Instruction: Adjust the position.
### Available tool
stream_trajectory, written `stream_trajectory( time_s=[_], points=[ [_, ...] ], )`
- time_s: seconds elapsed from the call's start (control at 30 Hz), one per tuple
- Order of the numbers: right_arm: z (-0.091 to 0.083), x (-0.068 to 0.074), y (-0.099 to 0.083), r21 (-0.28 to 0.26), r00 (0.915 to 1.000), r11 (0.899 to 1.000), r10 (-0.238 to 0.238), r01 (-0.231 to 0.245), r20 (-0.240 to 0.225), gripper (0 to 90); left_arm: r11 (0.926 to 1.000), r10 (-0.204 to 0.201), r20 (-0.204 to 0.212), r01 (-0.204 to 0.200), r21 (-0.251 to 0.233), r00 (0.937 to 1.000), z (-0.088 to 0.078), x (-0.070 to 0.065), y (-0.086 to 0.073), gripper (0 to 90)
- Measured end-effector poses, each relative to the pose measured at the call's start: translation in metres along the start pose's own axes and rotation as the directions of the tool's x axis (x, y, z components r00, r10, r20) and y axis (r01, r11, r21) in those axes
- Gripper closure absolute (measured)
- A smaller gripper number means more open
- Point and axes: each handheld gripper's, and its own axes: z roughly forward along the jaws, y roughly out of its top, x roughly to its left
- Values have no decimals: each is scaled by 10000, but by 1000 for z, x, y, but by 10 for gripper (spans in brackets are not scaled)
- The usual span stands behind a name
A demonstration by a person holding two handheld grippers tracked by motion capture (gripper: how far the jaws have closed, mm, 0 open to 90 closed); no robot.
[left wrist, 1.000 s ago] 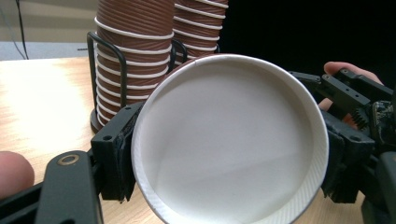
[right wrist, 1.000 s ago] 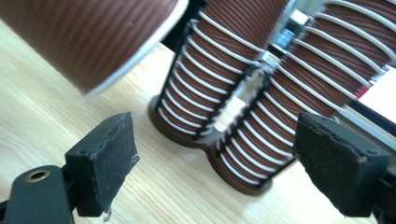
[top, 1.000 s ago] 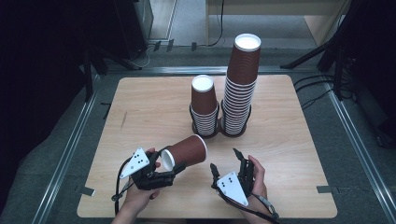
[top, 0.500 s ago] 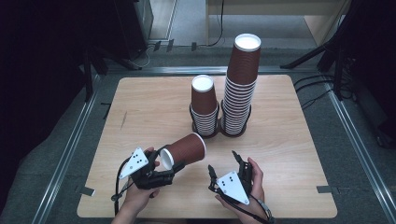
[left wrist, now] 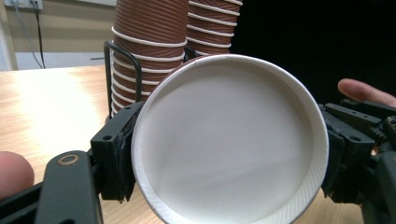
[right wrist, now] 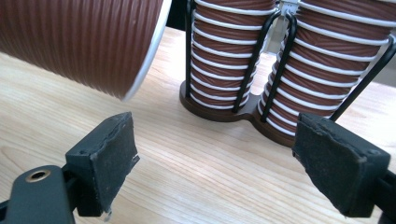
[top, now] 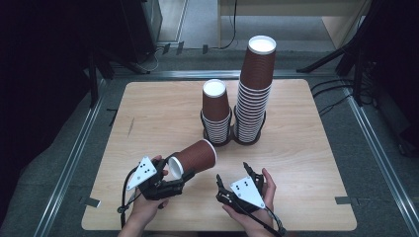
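Observation:
A brown ribbed paper cup [top: 193, 157] lies on its side above the table, its white base toward my left gripper [top: 174, 171], which is shut on that end. In the left gripper view the base [left wrist: 229, 140] sits between the two pads [left wrist: 120, 154]. My right gripper [top: 232, 174] is open just right of the cup, nothing between its jaws. In the right gripper view the gripper [right wrist: 210, 154] faces the cup's rim [right wrist: 140, 70] at upper left and both stacks ahead.
Two upside-down cup stacks stand in a black wire holder [top: 232, 139] at the table's middle: a short stack [top: 216, 111] and a tall stack [top: 254, 89]. The wooden table [top: 306, 163] is bounded by metal rails, with dark floor and cables beyond.
My right gripper has shifted slightly left, toward the held cup. The left gripper and its cup have stayed in place.

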Motion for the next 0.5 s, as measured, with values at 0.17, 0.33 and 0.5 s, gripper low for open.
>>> stream_trajectory(
  time_s=[0.17, 0.33, 0.5],
  points=[
    [0, 0, 1, 155, 9915, 9935, 1137, -1130, -636, 137, 10000, -5, 3, 5, -4, 10000, 0, -1, 0, 220],
    [-2, 2, 2, 102, 9808, 9847, 1743, -1740, -876, 137, 10000, 13, -3, -13, -87, 10000, 0, 0, 0, 220],
    [-3, 2, 5, 5, 9657, 9706, 2393, -2405, -1008, 137, 9999, 10, -68, -11, -158, 10000, -1, 0, 0, 220]
  ],
)
